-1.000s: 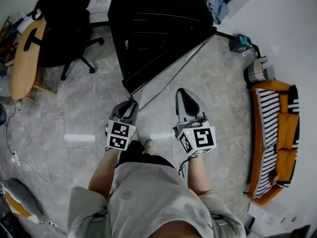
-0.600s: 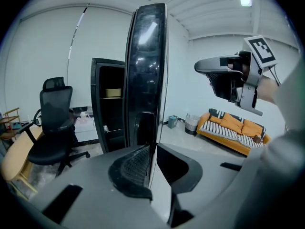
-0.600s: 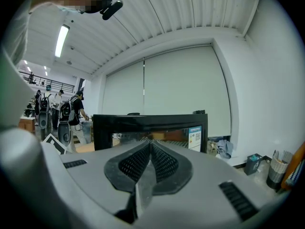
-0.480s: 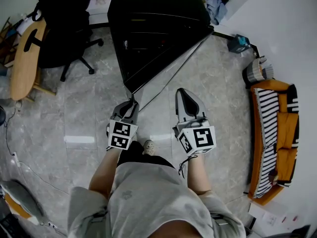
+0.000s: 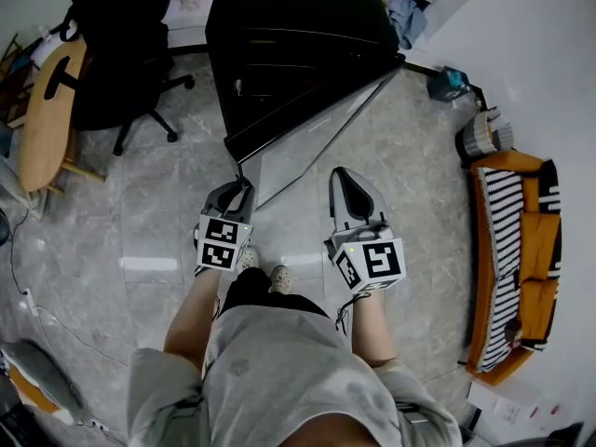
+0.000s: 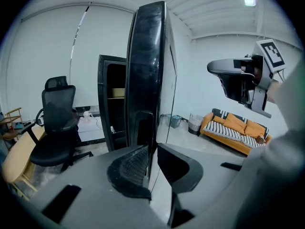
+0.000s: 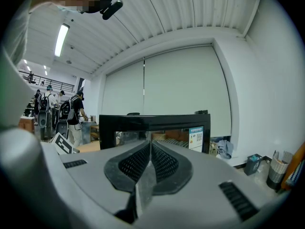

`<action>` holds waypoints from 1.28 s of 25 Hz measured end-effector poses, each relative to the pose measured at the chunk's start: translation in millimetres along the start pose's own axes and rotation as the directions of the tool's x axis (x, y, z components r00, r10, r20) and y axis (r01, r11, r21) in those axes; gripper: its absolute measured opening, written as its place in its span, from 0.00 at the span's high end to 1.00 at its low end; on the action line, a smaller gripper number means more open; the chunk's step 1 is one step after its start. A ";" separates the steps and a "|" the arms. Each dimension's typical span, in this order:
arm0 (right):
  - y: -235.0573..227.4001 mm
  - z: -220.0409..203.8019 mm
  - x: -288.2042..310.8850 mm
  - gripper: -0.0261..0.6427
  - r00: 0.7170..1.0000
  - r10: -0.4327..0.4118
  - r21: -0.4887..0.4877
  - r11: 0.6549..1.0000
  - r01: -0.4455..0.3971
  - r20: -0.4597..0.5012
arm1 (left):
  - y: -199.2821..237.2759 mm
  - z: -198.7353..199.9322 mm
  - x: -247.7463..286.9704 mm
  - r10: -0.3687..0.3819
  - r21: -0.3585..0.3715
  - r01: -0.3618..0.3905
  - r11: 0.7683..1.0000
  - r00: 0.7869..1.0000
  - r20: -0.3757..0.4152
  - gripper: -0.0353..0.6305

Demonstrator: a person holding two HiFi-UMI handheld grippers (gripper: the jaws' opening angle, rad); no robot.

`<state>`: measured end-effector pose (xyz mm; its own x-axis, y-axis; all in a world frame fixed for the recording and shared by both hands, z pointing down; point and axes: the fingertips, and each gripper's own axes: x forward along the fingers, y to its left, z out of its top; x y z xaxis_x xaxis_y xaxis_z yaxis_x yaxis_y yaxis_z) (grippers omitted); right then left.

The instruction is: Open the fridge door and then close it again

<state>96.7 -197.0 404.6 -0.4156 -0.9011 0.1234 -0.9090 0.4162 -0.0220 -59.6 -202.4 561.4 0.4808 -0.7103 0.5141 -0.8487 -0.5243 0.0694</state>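
The black fridge (image 5: 298, 35) stands ahead with its tall glossy door (image 5: 307, 133) swung out towards me. My left gripper (image 5: 240, 186) is at the door's free edge. In the left gripper view the door (image 6: 150, 80) runs edge-on between the two pads of the left gripper (image 6: 151, 163), which grip it, though the jaws have just been opening slightly. My right gripper (image 5: 343, 177) hangs to the right of the door, apart from it, shut and empty. The right gripper view shows its pads pressed together (image 7: 150, 163) and aimed at the fridge top (image 7: 157, 123).
A black office chair (image 5: 121, 54) and a wooden table (image 5: 51, 110) stand at the left. An orange striped sofa (image 5: 517, 250) and a small bin (image 5: 480, 136) line the white wall at the right. People stand far off (image 7: 71, 111).
My left gripper has shifted left with the door's edge, and the door has swung a little towards the fridge. The right gripper has stayed put.
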 end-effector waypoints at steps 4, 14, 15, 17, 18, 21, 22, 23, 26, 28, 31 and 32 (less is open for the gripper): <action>0.2 0.0 2.9 0.92 1.000 -0.005 -0.005 1.000 0.005 -0.003 | 15.9 3.5 4.7 0.008 -0.011 -0.008 1.000 1.000 -0.006 0.85; -1.9 0.2 13.8 0.92 0.999 -0.032 -0.007 0.999 0.032 -0.010 | 57.6 18.2 21.2 0.013 -0.005 -0.013 1.000 1.000 -0.016 0.83; -2.3 0.2 14.9 0.92 0.999 -0.035 -0.007 0.999 0.035 -0.011 | 61.5 19.6 23.1 0.013 -0.003 -0.013 1.000 1.000 -0.017 0.83; -3.3 0.3 17.3 0.92 0.999 -0.043 -0.005 0.999 0.043 -0.012 | 69.3 22.4 27.4 0.014 -0.001 -0.014 1.000 1.000 -0.021 0.83; -3.7 0.2 18.5 0.92 0.999 -0.046 -0.004 0.999 0.046 -0.013 | 73.3 23.9 29.5 0.015 0.001 -0.015 1.000 1.000 -0.023 0.83; -4.5 0.1 22.8 0.92 0.998 -0.057 -0.001 0.998 0.057 -0.017 | 85.0 28.3 35.6 0.016 0.007 -0.016 1.000 0.999 -0.029 0.83; -5.0 -0.1 24.5 0.92 0.998 -0.059 0.000 0.998 0.059 -0.017 | 88.4 29.7 38.2 0.015 0.010 -0.015 1.000 0.999 -0.031 0.83; -5.5 -0.4 26.1 0.92 0.998 -0.061 0.001 0.998 0.061 -0.018 | 91.5 31.2 40.8 0.014 0.012 -0.014 1.000 0.999 -0.032 0.83; -5.9 -0.9 30.1 0.92 0.998 -0.063 -0.004 0.998 0.063 -0.020 | 100.3 36.0 47.5 0.015 0.018 -0.014 1.000 0.999 -0.035 0.83; -5.3 -1.3 33.0 0.92 0.998 -0.064 -0.009 0.998 0.064 -0.022 | 107.1 38.6 51.3 0.015 0.019 -0.015 1.000 0.999 -0.036 0.83; -6.7 -1.1 37.1 0.92 0.997 -0.078 -0.005 0.997 0.078 -0.024 | 116.7 41.7 57.8 0.014 0.020 -0.013 1.000 0.999 -0.041 0.82; -7.1 -0.9 38.1 0.92 0.996 -0.082 -0.005 0.997 0.082 -0.024 | 119.6 42.9 59.8 0.014 0.021 -0.013 1.000 0.999 -0.042 0.82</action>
<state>87.4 -234.2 410.3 -0.3390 -0.9289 0.1489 -0.9397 0.3419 -0.0065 -122.9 -327.8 563.8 0.4595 -0.6967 0.5508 -0.8500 -0.5249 0.0451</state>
